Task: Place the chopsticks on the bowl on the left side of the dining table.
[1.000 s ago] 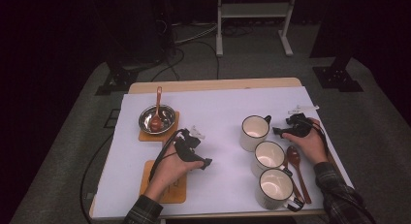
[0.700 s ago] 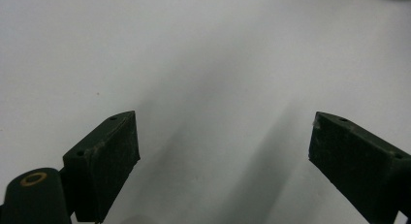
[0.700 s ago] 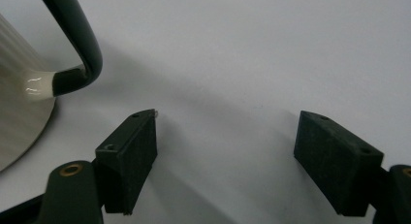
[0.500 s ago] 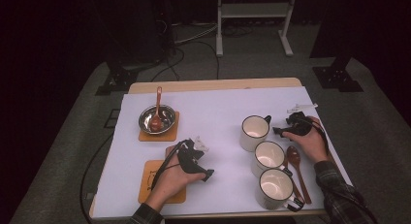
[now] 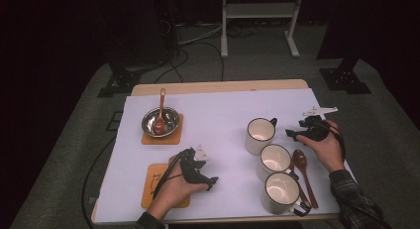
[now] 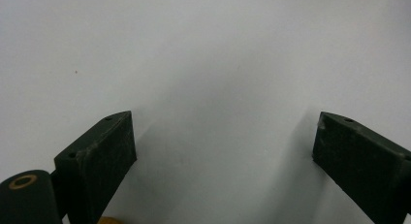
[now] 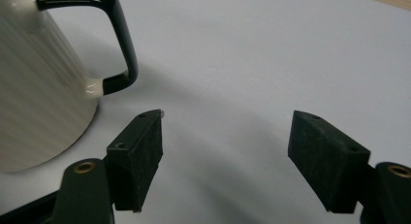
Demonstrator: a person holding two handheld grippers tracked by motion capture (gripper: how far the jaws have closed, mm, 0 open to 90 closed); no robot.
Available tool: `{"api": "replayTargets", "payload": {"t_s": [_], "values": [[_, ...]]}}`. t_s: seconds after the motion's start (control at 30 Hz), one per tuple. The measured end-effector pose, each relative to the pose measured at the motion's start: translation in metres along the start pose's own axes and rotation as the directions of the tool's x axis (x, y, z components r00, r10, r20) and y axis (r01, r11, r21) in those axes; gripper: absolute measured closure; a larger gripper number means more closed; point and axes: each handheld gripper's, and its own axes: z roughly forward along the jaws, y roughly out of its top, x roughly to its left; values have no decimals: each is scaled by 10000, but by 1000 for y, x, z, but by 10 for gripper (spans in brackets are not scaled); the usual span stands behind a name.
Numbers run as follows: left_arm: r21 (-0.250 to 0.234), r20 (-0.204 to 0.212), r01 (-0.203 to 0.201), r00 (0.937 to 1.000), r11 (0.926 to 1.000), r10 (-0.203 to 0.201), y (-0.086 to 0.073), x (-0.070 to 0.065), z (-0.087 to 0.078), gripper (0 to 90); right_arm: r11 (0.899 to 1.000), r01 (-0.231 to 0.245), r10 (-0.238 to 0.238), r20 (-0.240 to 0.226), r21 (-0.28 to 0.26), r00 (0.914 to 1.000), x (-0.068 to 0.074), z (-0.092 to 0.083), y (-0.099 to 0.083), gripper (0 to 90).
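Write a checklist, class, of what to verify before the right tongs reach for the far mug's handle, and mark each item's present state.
1. Right tongs empty, jaws apart: ok, though they have just been closing a little.
2. Far mug upright: ok.
3. Its black handle faces the right tongs, free of obstruction: ok.
4. Handle between the jaws: not ok, it sits off to one side, beyond the tips.
5. Left tongs open and empty, away from the mugs: ok.
6. Free coaster ready for a mug: cannot tell, the left hand partly covers it.
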Motion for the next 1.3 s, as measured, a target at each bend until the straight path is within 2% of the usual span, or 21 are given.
{"api": "replayTargets", "payload": {"t_s": [0.03, 0.07, 0.5, 0.63, 0.77, 0.87, 0.97, 1.13, 1.3], "values": [[0, 0, 0, 10000, 10000, 0, 0, 0, 0, 68, 10000, 0, 0, 0, 0, 10000, 0, 0, 0, 272], [-286, -6, 36, 10000, 9996, -36, -3, 0, 0, 68, 9999, -95, 95, 14, -90, 10000, 0, -6, -2, 279], [-398, -14, 70, 10000, 9992, -70, -4, -1, 0, 69, 10000, -82, 82, 351, 1, 9993, -2, -38, -23, 344], [-392, -15, 85, 10000, 9992, -86, -4, -1, 0, 69, 9997, -237, 234, 314, 105, 9992, -5, -50, -34, 424], [-377, -32, 62, 10000, 9993, -64, -4, -1, 0, 69, 9994, -287, 278, 450, 200, 9986, -6, -56, -41, 464], [-374, -36, 58, 10000, 9993, -59, -4, -1, 0, 69, 9988, -366, 342, 738, 310, 9967, -8, -63, -49, 520], [-368, -35, 55, 10000, 9993, -56, -4, -1, 0, 69, 9982, -453, 421, 774, 402, 9961, -10, -65, -53, 554], [-370, -38, 55, 10000, 9993, -57, -4, -1, 0, 69, 9954, -697, 628, 1020, 655, 9928, -16, -64, -63, 664], [-367, -42, 51, 10000, 9993, -53, -4, -1, 0, 69, 9932, -873, 771, 1257, 775, 9891, -21, -62, -66, 703]]}}
